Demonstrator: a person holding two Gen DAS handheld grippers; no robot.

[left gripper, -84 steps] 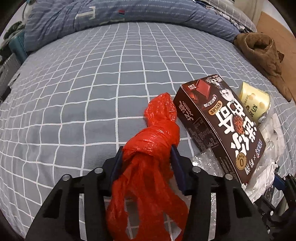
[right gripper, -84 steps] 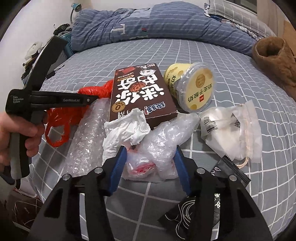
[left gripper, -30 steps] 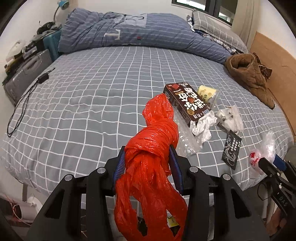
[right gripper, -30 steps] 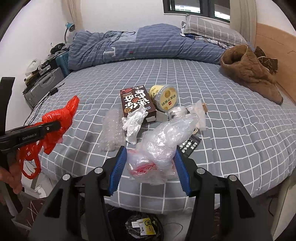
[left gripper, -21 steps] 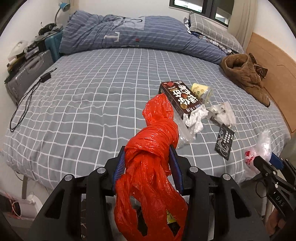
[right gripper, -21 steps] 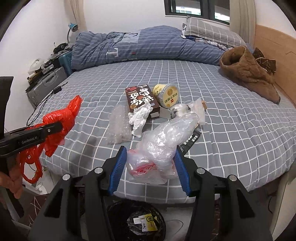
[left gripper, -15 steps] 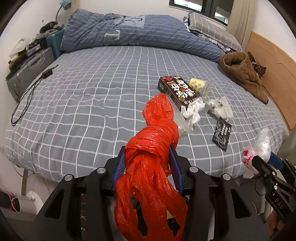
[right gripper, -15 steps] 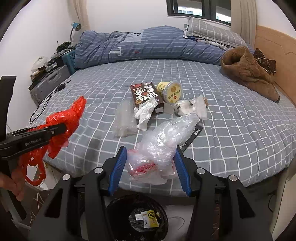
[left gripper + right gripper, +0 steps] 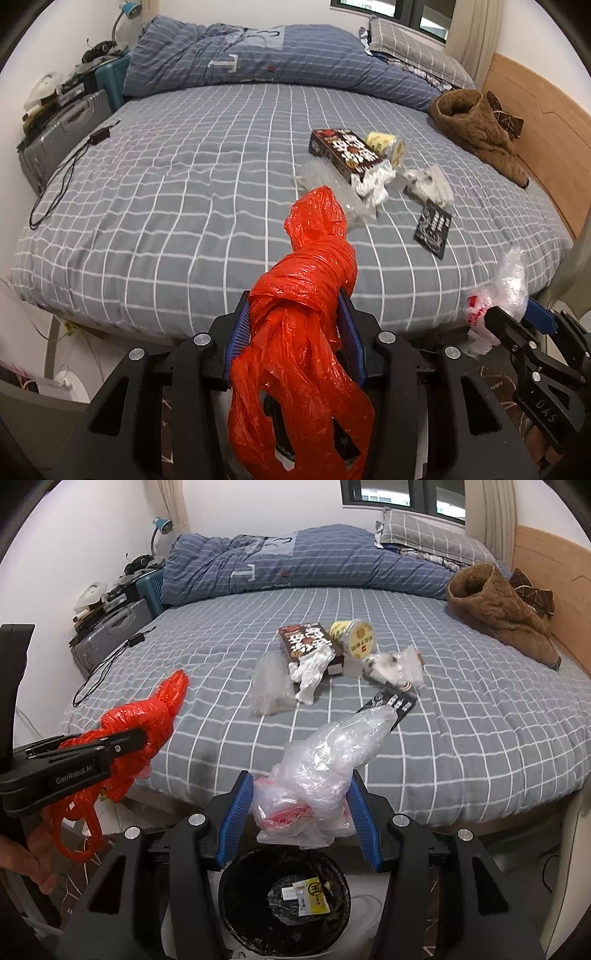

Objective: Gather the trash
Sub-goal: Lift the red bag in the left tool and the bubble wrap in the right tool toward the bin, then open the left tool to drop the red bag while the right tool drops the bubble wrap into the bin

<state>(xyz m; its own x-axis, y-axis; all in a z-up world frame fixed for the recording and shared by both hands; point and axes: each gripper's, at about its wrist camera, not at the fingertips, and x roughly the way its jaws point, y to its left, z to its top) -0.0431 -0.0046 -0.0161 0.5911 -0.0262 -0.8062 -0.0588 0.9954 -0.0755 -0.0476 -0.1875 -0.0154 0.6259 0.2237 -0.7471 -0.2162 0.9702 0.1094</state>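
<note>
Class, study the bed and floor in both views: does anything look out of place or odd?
Yes. Litter sits on the bed: a brown box, a tipped yellow cup, crumpled tissue and wrappers. It belongs in the bin on the floor.

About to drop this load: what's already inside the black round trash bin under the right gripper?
Inside the black round trash bin, a dark liner holds a yellow-and-white packet and a small white scrap. The clear crumpled plastic bag in the right gripper hides the bin's far rim.
</note>
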